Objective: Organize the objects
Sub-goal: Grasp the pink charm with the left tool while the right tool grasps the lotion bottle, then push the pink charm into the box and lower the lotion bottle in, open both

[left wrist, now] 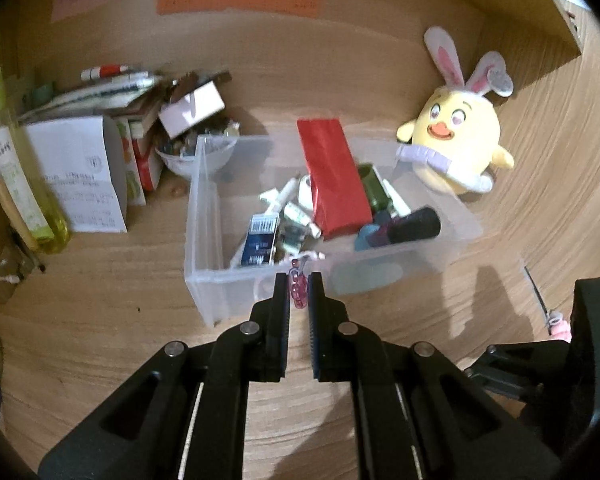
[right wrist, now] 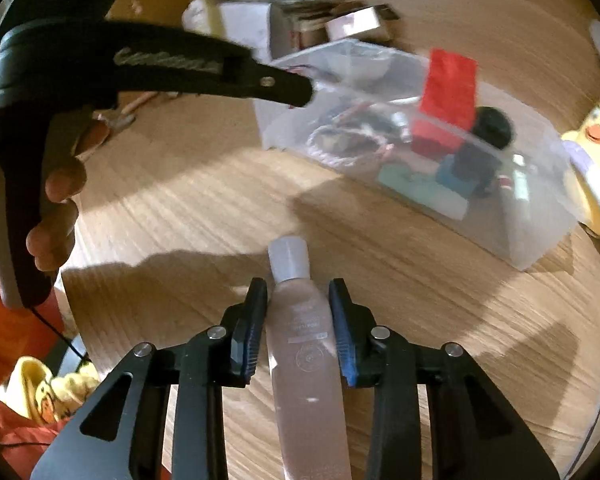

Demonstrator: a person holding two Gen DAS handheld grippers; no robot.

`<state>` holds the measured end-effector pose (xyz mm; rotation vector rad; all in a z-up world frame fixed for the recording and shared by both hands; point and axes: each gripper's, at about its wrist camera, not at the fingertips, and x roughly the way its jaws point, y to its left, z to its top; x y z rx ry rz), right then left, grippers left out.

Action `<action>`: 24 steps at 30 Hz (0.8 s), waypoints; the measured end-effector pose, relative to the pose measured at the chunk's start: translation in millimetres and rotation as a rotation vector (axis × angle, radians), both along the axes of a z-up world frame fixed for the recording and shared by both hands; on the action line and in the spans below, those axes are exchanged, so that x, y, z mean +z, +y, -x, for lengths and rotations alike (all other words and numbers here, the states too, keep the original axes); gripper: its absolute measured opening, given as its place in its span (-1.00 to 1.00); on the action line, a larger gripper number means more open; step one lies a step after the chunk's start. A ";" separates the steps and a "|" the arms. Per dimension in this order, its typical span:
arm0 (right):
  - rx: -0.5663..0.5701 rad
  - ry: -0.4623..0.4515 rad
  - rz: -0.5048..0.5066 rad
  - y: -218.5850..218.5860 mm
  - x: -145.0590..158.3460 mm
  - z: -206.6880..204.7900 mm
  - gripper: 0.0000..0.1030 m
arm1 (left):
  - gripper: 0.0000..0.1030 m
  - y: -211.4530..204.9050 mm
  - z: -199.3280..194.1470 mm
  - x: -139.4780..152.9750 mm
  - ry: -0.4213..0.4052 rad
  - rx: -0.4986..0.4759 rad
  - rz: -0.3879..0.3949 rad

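A clear plastic bin [left wrist: 204, 216] on the wooden desk holds a red packet [left wrist: 334, 176], a blue box [left wrist: 258, 246], tubes and dark bottles. My left gripper [left wrist: 299, 286] is shut on a small pink trinket [left wrist: 298, 292] and holds it at the bin's near wall. My right gripper [right wrist: 299, 300] is shut on a clear pinkish bottle [right wrist: 304, 344] with a white cap, above the desk, short of the bin [right wrist: 540, 216]. The left gripper's handle [right wrist: 148, 64], held by a hand, reaches over the bin's left end in the right wrist view.
A yellow plush chick with rabbit ears [left wrist: 456, 136] sits right of the bin. A heap of boxes, papers and a small bowl [left wrist: 196, 156] lies at its left, with a yellow-green bottle [left wrist: 24, 176]. A pink item on a cord [left wrist: 556, 322] lies at right.
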<state>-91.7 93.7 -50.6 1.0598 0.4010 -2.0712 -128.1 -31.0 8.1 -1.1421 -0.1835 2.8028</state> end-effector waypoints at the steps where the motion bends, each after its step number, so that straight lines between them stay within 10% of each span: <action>1: -0.014 0.002 0.014 3.4 3.3 2.3 -0.43 | -0.85 0.0 1.1 4.1 0.008 0.000 0.000; 24: -0.260 0.232 0.202 44.7 126.1 81.6 -0.43 | -0.85 -9.4 45.8 42.2 0.068 0.050 0.004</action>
